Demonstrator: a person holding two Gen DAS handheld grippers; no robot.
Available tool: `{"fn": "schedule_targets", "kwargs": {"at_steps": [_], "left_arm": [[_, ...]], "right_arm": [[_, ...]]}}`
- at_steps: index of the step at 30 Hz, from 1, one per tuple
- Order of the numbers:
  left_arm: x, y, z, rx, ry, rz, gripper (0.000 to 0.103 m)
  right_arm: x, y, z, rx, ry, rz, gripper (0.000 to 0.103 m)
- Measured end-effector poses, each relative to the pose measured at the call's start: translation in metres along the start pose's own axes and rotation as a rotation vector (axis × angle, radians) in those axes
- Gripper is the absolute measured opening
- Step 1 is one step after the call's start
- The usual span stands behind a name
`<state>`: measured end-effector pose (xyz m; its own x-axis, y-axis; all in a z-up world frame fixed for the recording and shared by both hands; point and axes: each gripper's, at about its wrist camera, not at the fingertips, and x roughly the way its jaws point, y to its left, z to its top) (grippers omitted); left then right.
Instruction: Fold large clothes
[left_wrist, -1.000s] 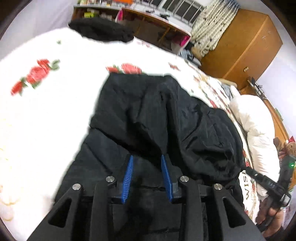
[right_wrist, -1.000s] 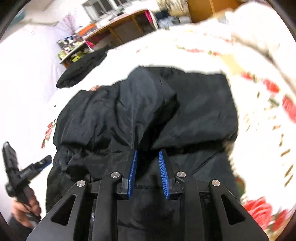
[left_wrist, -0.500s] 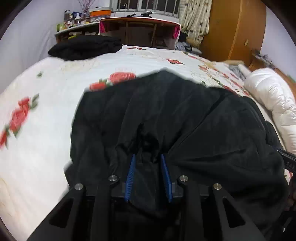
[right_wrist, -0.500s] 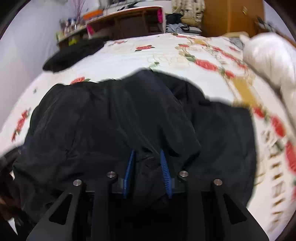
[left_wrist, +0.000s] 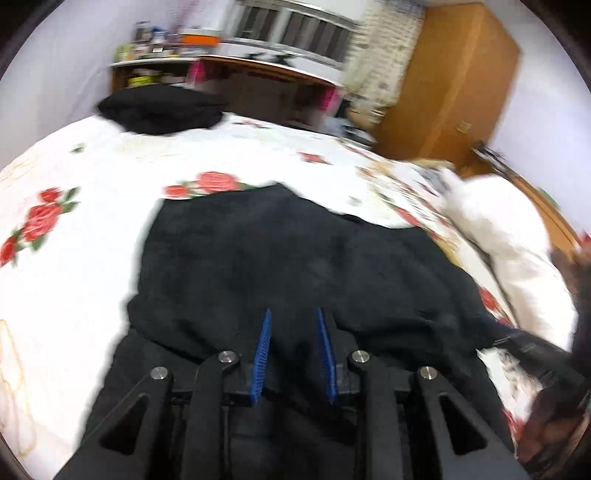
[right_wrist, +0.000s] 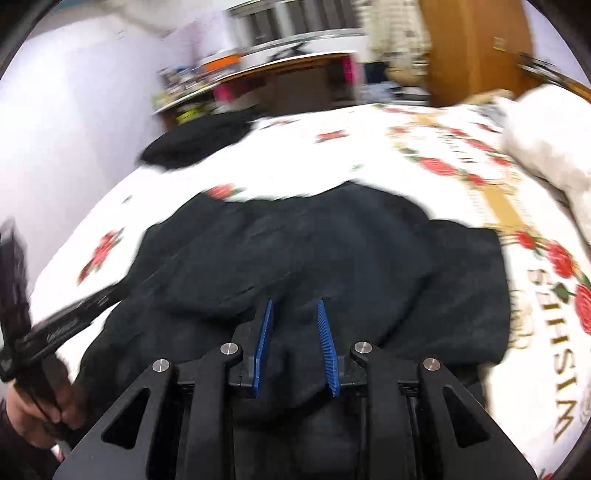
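A large black garment lies bunched on a white bedsheet with red roses. My left gripper is shut on a fold at the garment's near edge, and the cloth fills the gap between its blue pads. The right wrist view shows the same garment spread wider, with my right gripper shut on another part of that near edge. Each view catches the other gripper at its side: the right one and the left one, each held in a hand. Both views are blurred.
A second dark garment lies at the bed's far end. A white duvet is heaped along the right side. Beyond the bed stand a cluttered wooden desk and a wooden wardrobe. The rose sheet lies bare around the garment.
Both grippers closed on the garment's near edge, which now fills their jaws, and moved across the bed with it. The views rolled, and the cloth bunched up ahead of the fingers.
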<state>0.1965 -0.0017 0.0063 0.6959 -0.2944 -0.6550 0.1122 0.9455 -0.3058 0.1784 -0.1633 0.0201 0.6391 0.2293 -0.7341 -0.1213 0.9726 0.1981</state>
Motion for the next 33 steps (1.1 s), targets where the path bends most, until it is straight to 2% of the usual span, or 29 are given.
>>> {"fn": "schedule_targets", "kwargs": {"at_steps": [1,3,4,5,6,8,10,14,18,21,24,29,33], "left_arm": [[0.007,-0.012,-0.006,0.045,0.022,-0.019,0.027],[0.035,-0.023,-0.024,0.131,0.097,0.01,0.027],[0.053,-0.017,-0.034,0.129,0.152,0.032,0.027],[0.063,-0.008,-0.041,0.091,0.172,0.017,0.027],[0.066,-0.003,-0.045,0.068,0.16,-0.001,0.025],[0.068,-0.004,-0.047,0.093,0.148,0.015,0.024],[0.072,-0.01,-0.049,0.144,0.136,0.05,0.024],[0.079,-0.012,-0.045,0.125,0.144,0.057,0.024],[0.062,-0.01,-0.038,0.119,0.188,0.054,0.024],[0.039,-0.01,-0.032,0.077,0.207,0.032,0.025],[0.012,-0.008,-0.041,0.061,0.199,0.041,0.03],[-0.029,0.0,-0.065,0.025,0.195,0.05,0.03],[-0.057,0.002,-0.085,0.038,0.192,0.062,0.03]], "right_arm": [[0.009,0.009,-0.009,-0.022,0.031,0.001,0.026],[0.037,0.007,-0.027,-0.014,0.125,-0.021,0.026],[0.048,0.001,-0.034,0.005,0.164,-0.034,0.025],[0.06,-0.008,-0.044,0.03,0.194,-0.041,0.023],[0.065,-0.015,-0.051,0.048,0.196,-0.027,0.02],[0.067,-0.019,-0.058,0.052,0.182,-0.016,0.018],[0.07,-0.013,-0.058,0.015,0.177,-0.047,0.018],[0.08,-0.006,-0.052,-0.001,0.193,-0.08,0.017],[0.082,0.0,-0.037,-0.01,0.24,-0.09,0.018],[0.057,0.003,-0.024,0.041,0.236,-0.08,0.021],[0.03,0.004,-0.032,0.074,0.212,-0.071,0.023],[-0.01,0.012,-0.054,0.079,0.184,-0.06,0.023],[-0.035,0.016,-0.066,0.067,0.171,-0.042,0.024]]}}
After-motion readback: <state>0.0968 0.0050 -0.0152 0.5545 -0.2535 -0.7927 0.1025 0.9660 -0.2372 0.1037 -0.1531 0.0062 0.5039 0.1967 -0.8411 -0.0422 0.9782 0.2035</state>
